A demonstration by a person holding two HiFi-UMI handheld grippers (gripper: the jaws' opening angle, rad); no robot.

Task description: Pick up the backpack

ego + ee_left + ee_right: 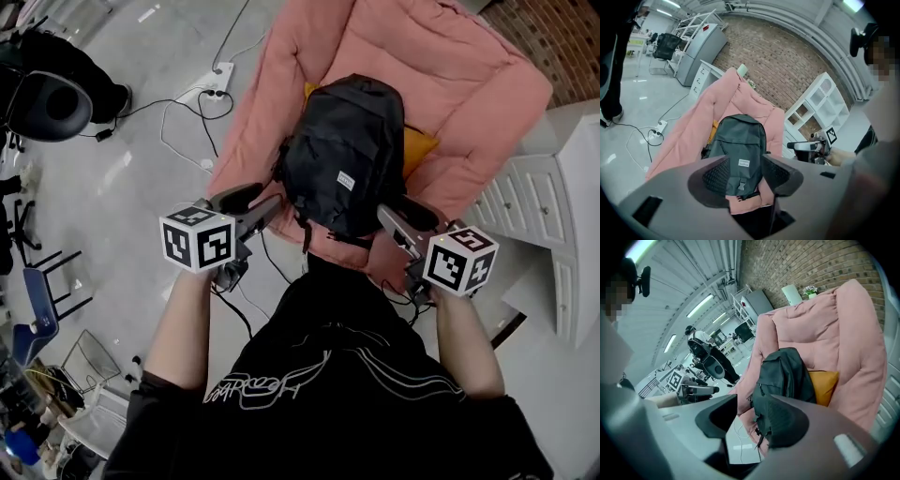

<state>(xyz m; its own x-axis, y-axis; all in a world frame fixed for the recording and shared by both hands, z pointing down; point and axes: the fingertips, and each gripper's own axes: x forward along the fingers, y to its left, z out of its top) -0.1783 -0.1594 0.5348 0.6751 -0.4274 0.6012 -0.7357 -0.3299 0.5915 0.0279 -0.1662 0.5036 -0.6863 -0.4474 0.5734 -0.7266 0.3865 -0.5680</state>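
Head view has the black backpack sitting upright on the seat of a pink armchair, leaning back with a yellow cushion behind it. The 2 grippers flank its lower end and neither touches it. The left gripper has its jaws spread with nothing between the pads; the bag only shows beyond the gap. The right gripper is likewise spread and empty, aimed at the bag's side.

The step in hand looks like the approach. To do it well, I judge each gripper should come in level from its own side and bite a firm fold or strap rather than slack fabric. Both should close together, then lift evenly so the soft bag neither sags nor drags on the cushion. The loose buckle strap at the front could snag.
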